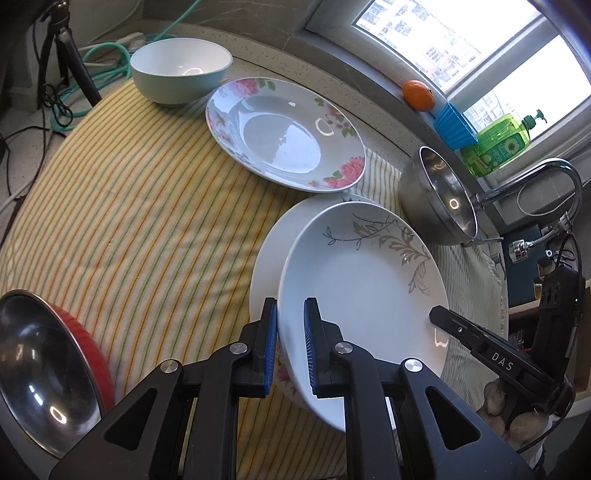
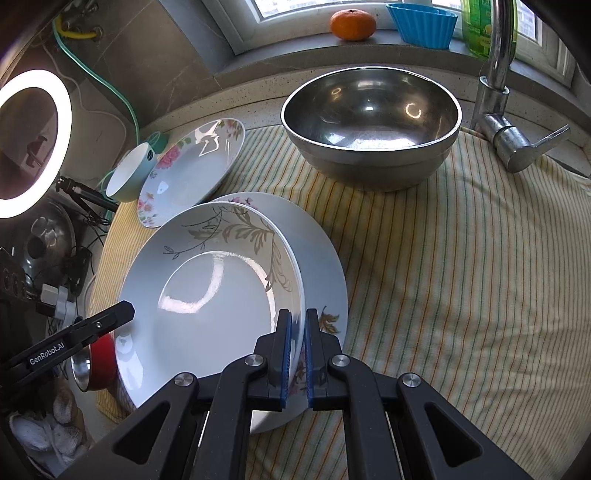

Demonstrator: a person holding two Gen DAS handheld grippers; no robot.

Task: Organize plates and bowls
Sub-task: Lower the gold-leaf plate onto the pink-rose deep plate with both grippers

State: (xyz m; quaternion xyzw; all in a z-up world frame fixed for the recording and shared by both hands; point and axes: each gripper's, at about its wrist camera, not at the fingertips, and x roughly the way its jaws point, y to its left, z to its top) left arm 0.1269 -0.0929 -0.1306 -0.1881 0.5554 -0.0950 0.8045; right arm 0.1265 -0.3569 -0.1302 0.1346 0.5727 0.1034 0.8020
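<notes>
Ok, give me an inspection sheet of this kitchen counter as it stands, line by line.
Surface: striped cloth over the speckled counter.
Job's things: grey-leaf plate held by both grippers above a white plate; rose plate; pale green bowl; steel bowl; red bowl.
Clutter: orange, blue ribbed cup and green soap bottle on the sill.
Grippers: left gripper and right gripper each shut on the grey-leaf plate's rim, at opposite sides.
Cables: green hose, dark leads at the counter's end.
Surroundings: window, tap, ring light on a tripod.
</notes>
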